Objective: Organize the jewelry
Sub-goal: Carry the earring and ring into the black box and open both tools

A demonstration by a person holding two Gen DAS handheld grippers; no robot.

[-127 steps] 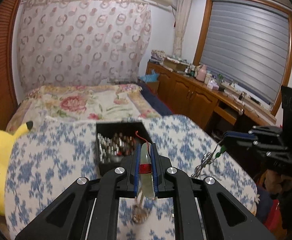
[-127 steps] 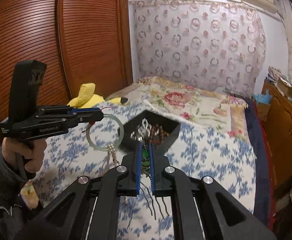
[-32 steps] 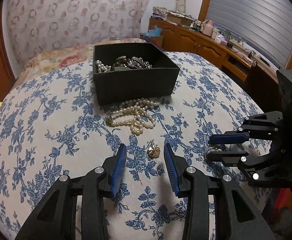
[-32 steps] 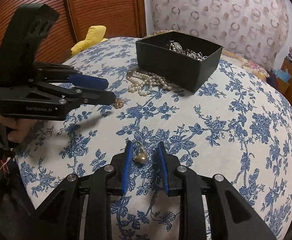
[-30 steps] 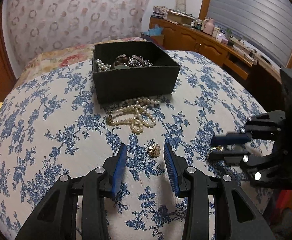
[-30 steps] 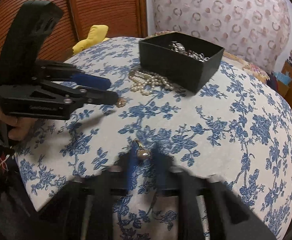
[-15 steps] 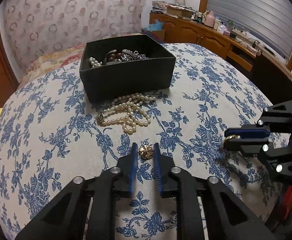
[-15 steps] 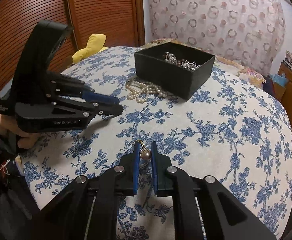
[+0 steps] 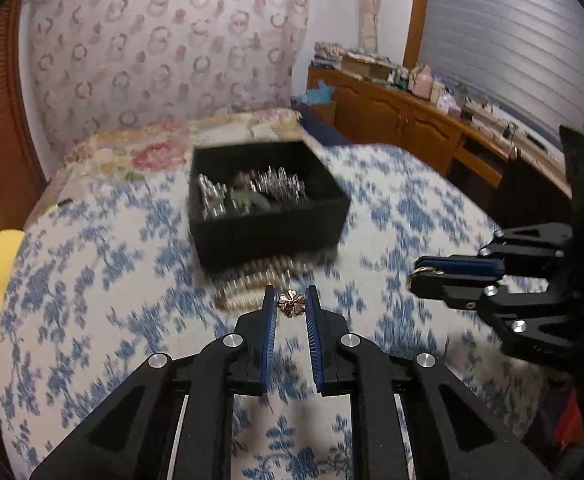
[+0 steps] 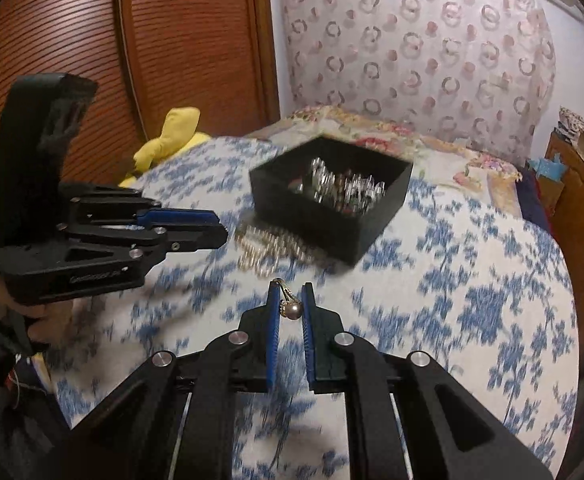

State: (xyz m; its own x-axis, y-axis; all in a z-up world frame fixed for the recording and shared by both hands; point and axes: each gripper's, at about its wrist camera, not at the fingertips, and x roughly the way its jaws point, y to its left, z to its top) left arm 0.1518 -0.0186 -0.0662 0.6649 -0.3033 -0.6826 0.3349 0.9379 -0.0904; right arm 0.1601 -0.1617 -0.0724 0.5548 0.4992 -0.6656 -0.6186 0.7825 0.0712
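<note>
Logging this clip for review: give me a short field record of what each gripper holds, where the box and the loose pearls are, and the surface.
left gripper: shut on flower-shaped gold earring
right gripper: shut on gold pearl earring
black jewelry box: open, jewelry inside, on the cloth
pearl necklace: loose on the cloth, in front of the box
surface: blue floral cloth
image quality: background motion-blurred

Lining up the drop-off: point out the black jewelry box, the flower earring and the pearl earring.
black jewelry box (image 9: 268, 236): left wrist view, front wall.
flower earring (image 9: 291, 303): left wrist view, petals' centre.
pearl earring (image 10: 293, 310): right wrist view, the pearl.
</note>
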